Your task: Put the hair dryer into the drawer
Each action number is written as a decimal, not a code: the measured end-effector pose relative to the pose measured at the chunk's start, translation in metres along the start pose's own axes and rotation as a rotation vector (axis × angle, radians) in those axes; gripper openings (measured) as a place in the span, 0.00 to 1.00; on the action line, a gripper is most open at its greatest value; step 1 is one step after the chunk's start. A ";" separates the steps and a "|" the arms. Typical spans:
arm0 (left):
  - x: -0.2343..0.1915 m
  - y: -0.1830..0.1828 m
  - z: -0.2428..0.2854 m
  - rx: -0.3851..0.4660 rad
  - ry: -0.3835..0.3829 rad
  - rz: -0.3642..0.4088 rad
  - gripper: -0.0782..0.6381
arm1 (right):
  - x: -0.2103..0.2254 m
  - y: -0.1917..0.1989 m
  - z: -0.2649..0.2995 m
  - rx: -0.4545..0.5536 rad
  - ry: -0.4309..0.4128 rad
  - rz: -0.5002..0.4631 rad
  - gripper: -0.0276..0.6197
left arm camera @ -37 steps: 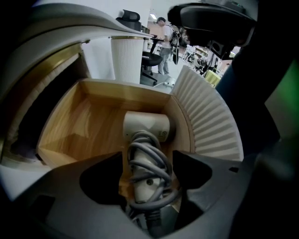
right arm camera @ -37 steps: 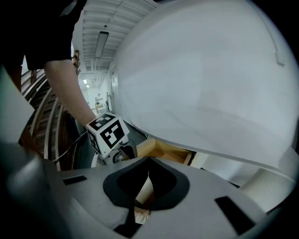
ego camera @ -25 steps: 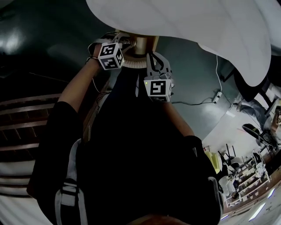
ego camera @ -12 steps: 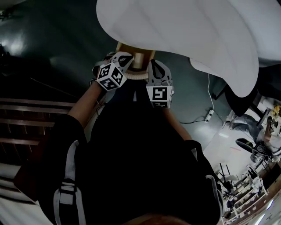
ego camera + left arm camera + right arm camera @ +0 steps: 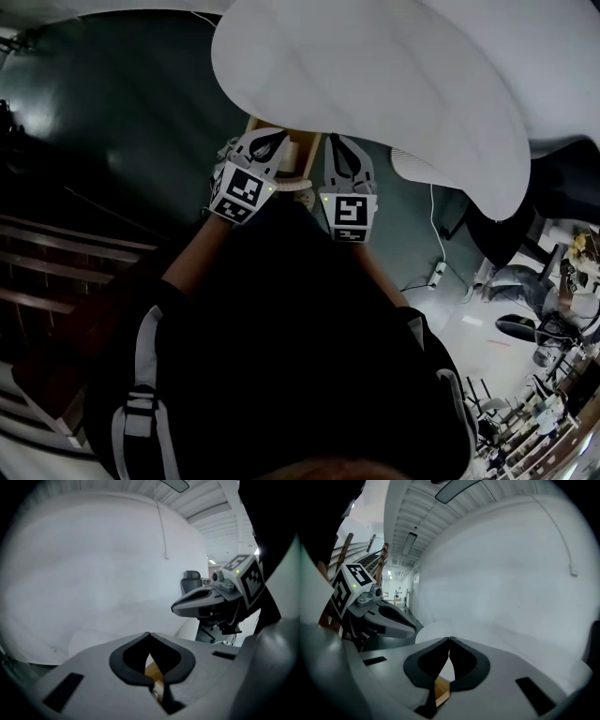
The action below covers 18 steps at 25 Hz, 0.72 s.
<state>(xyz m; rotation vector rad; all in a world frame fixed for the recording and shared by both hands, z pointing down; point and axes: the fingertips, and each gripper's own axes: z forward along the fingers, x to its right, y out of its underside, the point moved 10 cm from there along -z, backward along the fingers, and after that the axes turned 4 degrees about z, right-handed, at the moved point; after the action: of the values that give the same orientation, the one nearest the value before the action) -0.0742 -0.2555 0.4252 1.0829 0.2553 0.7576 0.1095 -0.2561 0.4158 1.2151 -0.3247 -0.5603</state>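
Observation:
No hair dryer shows in any view, and I cannot make out a drawer. My left gripper [image 5: 270,139] and right gripper [image 5: 341,142] are held side by side in front of the person's dark torso. Both point toward a light wooden piece [image 5: 298,150] under a big white rounded surface [image 5: 375,75]. In the left gripper view the left gripper [image 5: 149,633] is shut with nothing in it, and the right gripper [image 5: 180,606] shows beside it. The right gripper [image 5: 449,638] is also shut and empty, with the left gripper [image 5: 410,627] to its left. A sliver of wood [image 5: 440,691] shows below the jaws.
The white surface fills most of both gripper views. Dark green floor [image 5: 112,103] lies below, with wooden rails [image 5: 56,253] at the left. A cable and a power strip [image 5: 437,272] lie on the floor at the right, near office chairs [image 5: 520,328].
Both grippers have lifted together in front of the torso and lie closer to each other. The left one has rolled, so its cube shows another face.

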 end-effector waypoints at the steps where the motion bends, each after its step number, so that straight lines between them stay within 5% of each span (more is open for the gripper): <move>1: -0.002 -0.009 -0.006 0.028 -0.024 -0.009 0.12 | 0.000 -0.007 -0.003 0.020 0.004 -0.007 0.08; 10: -0.009 -0.076 -0.048 0.264 -0.236 -0.063 0.12 | 0.012 -0.062 -0.033 0.175 0.052 -0.009 0.08; 18: -0.004 -0.098 -0.067 0.346 -0.315 -0.079 0.12 | 0.022 -0.096 -0.048 0.260 0.093 0.040 0.08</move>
<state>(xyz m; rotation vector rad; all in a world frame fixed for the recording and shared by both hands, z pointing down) -0.0708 -0.2354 0.3086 1.4928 0.1614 0.4703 0.1309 -0.2534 0.3084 1.4769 -0.3500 -0.4346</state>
